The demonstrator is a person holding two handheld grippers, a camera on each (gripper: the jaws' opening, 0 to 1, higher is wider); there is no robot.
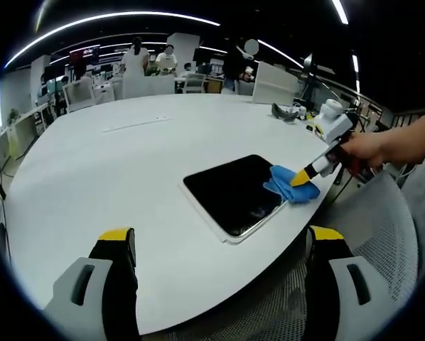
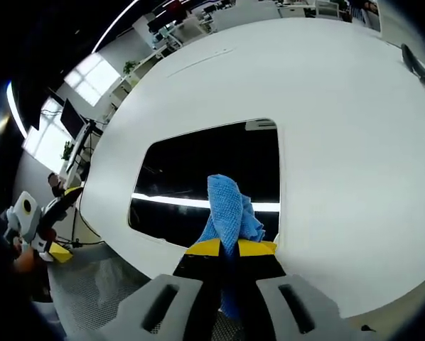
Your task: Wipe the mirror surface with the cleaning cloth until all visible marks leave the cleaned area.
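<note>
While left gripper (image 1: 219, 245) gapes empty, right gripper (image 2: 230, 247) pinches one cloth (image 2: 229, 206) on one mirror (image 2: 198, 181).

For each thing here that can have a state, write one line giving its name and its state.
mirror: lying flat on the table, glass up.
cleaning cloth: bunched, clamped, resting on the mirror.
right gripper: shut on the cloth.
left gripper: open, holding nothing.
table: white, bearing the mirror.

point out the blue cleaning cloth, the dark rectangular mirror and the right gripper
blue cleaning cloth (image 2: 227, 206), right gripper view, on its raised fold
dark rectangular mirror (image 1: 230, 188), left gripper view, middle of the glass
right gripper (image 1: 302, 177), left gripper view, its yellow tips on the cloth
</note>
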